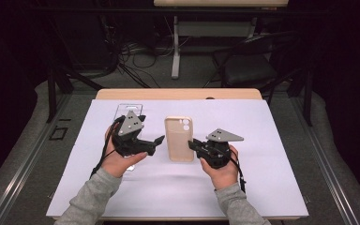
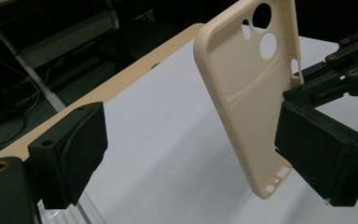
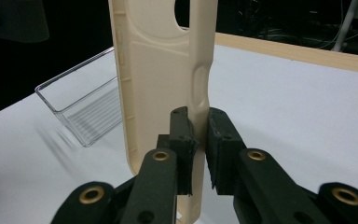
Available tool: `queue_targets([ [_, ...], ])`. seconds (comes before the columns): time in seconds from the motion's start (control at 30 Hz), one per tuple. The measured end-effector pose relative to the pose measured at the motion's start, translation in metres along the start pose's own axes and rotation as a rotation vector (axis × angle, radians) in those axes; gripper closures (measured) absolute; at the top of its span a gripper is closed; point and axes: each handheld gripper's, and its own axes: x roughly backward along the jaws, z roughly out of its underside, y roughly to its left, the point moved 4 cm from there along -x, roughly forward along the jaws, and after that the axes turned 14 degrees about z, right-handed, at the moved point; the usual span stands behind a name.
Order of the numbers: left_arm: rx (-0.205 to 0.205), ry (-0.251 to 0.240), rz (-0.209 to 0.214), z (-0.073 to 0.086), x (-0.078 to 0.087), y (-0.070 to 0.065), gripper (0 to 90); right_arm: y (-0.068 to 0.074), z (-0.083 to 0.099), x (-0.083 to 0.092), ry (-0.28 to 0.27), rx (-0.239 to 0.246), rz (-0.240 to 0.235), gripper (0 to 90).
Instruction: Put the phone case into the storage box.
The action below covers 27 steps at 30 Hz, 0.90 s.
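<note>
A cream phone case (image 1: 178,138) with round camera holes sits at the middle of the white sheet, hollow side up. My right gripper (image 1: 193,144) is shut on its right long edge. In the right gripper view, the pads (image 3: 182,140) pinch the case's rim (image 3: 158,70). My left gripper (image 1: 152,140) hovers open just left of the case. In the left gripper view, its gripper (image 2: 193,149) has wide-apart fingers (image 2: 70,154) that frame the case (image 2: 242,93) without touching it. The case casts a shadow below and looks slightly raised.
A clear plastic tray (image 1: 124,110) lies on the sheet behind my left hand, also visible as a tray (image 3: 84,107) in the right gripper view. The white sheet (image 1: 262,187) covers a wooden table (image 1: 178,93). A chair (image 1: 253,65) and cables stand on the floor beyond.
</note>
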Motion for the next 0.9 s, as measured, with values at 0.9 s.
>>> queue_targets([
  [0.9,0.011,-0.017,-0.016,0.001,0.015,0.001,15.3,0.016,0.005,-0.003,0.008,0.03,-0.007,81.7],
])
